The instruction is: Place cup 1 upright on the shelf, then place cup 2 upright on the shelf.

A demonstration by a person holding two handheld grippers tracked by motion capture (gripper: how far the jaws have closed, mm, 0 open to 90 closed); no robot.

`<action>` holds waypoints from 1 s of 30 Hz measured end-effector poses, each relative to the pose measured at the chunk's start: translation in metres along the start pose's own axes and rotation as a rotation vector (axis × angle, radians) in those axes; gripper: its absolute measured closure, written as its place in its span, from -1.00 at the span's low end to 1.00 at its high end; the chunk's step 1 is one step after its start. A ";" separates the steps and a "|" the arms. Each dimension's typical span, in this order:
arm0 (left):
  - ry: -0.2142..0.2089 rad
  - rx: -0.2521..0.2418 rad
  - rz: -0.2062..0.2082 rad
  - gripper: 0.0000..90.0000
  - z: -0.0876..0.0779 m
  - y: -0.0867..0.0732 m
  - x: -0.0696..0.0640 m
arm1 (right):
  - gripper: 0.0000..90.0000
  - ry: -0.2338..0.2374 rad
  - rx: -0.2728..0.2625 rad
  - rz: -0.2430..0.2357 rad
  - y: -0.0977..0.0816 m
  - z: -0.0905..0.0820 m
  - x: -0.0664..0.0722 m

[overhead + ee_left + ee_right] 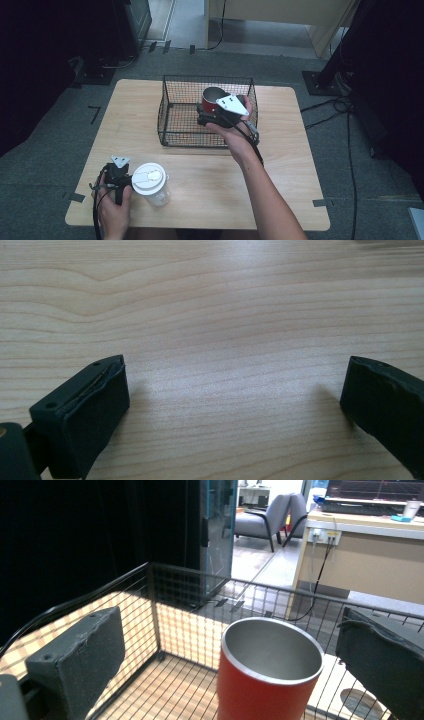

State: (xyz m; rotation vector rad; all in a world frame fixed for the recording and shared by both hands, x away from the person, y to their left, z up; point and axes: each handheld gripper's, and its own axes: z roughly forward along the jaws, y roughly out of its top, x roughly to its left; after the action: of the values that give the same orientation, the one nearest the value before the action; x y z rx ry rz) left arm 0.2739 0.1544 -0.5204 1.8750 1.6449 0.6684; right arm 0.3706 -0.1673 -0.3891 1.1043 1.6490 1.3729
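Right now the red tumbler stands upright inside the black wire basket, toward its right-hand end, open steel mouth up. The right gripper reaches into the basket from the person's side, and in the right gripper view its two black jaws are spread wide, one on either side of the tumbler, neither pad visibly touching the red wall. That is the relation the next move hangs on: the cup lies straight ahead between the jaws, its long axis vertical and square to the line of closing, so a plain squeeze would probably catch it about the upper body. Whether the cup has just been set down or is about to be lifted cannot be told. The left gripper rests low at the near left corner of the wooden table, jaws likewise parted over bare wood, just beside a clear plastic cup with a white lid and well apart from the basket.
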 end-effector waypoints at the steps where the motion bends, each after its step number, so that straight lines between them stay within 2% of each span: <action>1: 0.000 0.000 0.000 -1.00 0.000 0.000 0.000 | -1.00 0.000 0.000 0.000 0.000 0.000 0.000; 3: 0.000 0.000 0.000 -1.00 0.000 0.000 0.000 | -1.00 0.021 -0.006 0.013 -0.004 -0.010 0.007; 13: 0.000 -0.001 0.000 -1.00 0.000 0.000 0.000 | -1.00 0.087 -0.012 0.007 -0.021 -0.045 0.030; 17: 0.000 0.001 0.000 -1.00 0.000 0.000 0.000 | -1.00 0.106 -0.009 0.000 -0.028 -0.054 0.038; 21: 0.000 0.001 0.000 -1.00 0.000 0.000 0.000 | -1.00 0.152 -0.007 0.002 -0.038 -0.069 0.055; 30: 0.000 -0.001 -0.001 -1.00 0.000 0.000 0.000 | -1.00 0.214 0.005 -0.011 -0.060 -0.088 0.079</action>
State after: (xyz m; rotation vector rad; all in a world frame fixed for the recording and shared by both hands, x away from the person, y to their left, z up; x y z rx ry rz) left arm 0.2739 0.1543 -0.5205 1.8734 1.6448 0.6690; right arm 0.2501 -0.1316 -0.4325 0.9769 1.8064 1.5242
